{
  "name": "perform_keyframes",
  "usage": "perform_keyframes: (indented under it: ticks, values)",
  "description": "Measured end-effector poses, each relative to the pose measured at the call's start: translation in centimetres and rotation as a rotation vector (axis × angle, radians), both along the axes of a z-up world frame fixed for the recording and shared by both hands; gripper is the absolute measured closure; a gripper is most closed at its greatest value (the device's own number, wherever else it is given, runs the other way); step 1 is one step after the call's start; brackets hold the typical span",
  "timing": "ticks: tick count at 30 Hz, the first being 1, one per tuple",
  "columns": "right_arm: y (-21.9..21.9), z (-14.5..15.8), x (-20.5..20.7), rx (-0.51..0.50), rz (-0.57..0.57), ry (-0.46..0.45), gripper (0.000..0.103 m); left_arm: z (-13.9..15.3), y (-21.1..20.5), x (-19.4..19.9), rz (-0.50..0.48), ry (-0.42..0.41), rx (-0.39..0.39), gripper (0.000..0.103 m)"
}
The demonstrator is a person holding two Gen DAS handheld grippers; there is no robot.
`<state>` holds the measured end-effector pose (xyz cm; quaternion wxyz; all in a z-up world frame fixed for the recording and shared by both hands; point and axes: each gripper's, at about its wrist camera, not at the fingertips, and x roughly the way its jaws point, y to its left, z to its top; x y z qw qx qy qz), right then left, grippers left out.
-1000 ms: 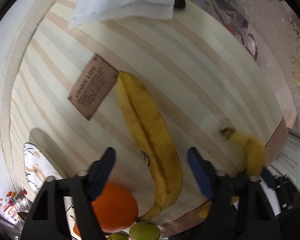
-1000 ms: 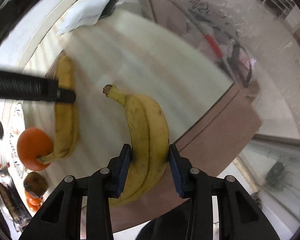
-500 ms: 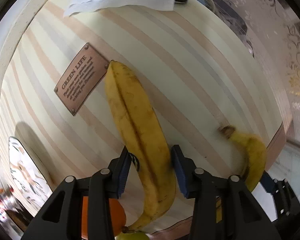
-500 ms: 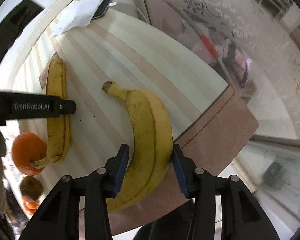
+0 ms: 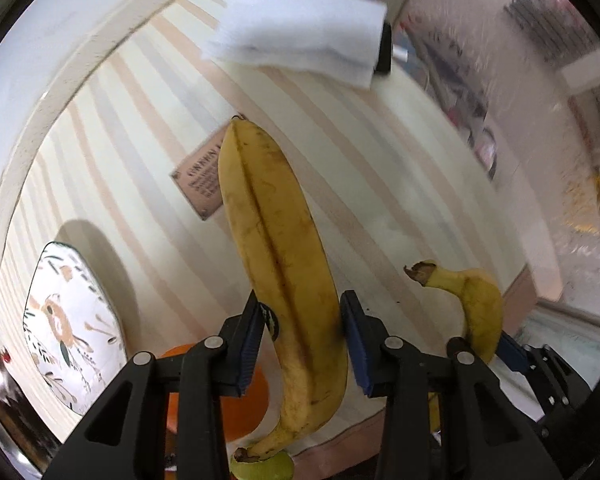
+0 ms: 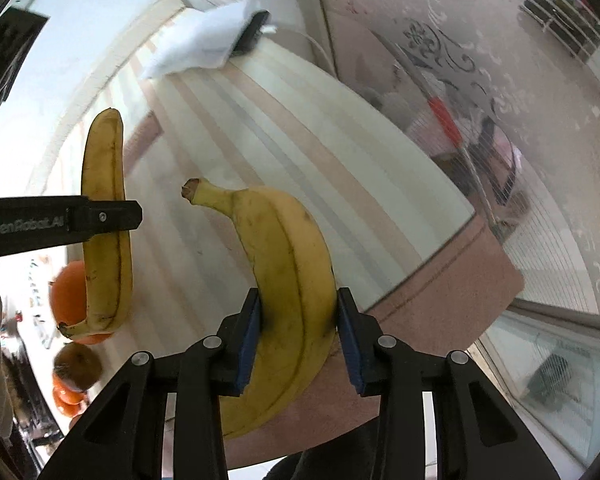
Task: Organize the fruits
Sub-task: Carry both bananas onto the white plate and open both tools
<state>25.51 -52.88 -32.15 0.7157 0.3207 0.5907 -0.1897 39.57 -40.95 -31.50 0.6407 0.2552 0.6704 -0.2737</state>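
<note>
My left gripper (image 5: 302, 332) is shut on a long spotted banana (image 5: 276, 248) and holds it above the striped tablecloth (image 5: 380, 168). My right gripper (image 6: 298, 328) is shut on a second, curved banana (image 6: 288, 264) and holds it over the table's near edge. The right gripper's banana also shows in the left wrist view (image 5: 478, 304). The left gripper's banana shows in the right wrist view (image 6: 106, 216). An orange (image 5: 236, 404) lies under the left gripper. A green fruit (image 5: 262, 468) sits at the bottom edge.
A patterned plate (image 5: 72, 336) lies at the left of the table. A folded white cloth (image 5: 300, 36) over a black phone (image 5: 384, 48) lies at the far end. A brown label (image 5: 198, 180) is on the tablecloth. A kiwi (image 6: 76, 362) and more oranges (image 6: 66, 398) lie left.
My left gripper has shut on the long banana and lifted it off the cloth. My right gripper has raised its banana too.
</note>
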Motion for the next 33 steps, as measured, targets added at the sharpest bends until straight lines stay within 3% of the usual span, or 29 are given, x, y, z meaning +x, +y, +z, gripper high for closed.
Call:
perform_keyframes:
  ticks: [10,17,24,33]
  values:
    - [-1.0,6.5,4.8,0.046,0.115,-0.126,0.064,7.8,7.1,3.4,0.161,-0.017,-0.142,0.068]
    - [4.4,9.1,10.4,0.084,0.258,-0.177,0.064,10.9,15.6,6.5,0.368,-0.048,-0.183,0.068]
    - [11.8,8.4,16.5,0.115,0.37,-0.167,0.064,8.6,26.0,10.2,0.577,-0.018,-0.167,0.068]
    - [19.9,5.6,23.2,0.05,0.462,-0.075,0.064,3.3,33.0,13.9,0.698,0.082,-0.154,0.068]
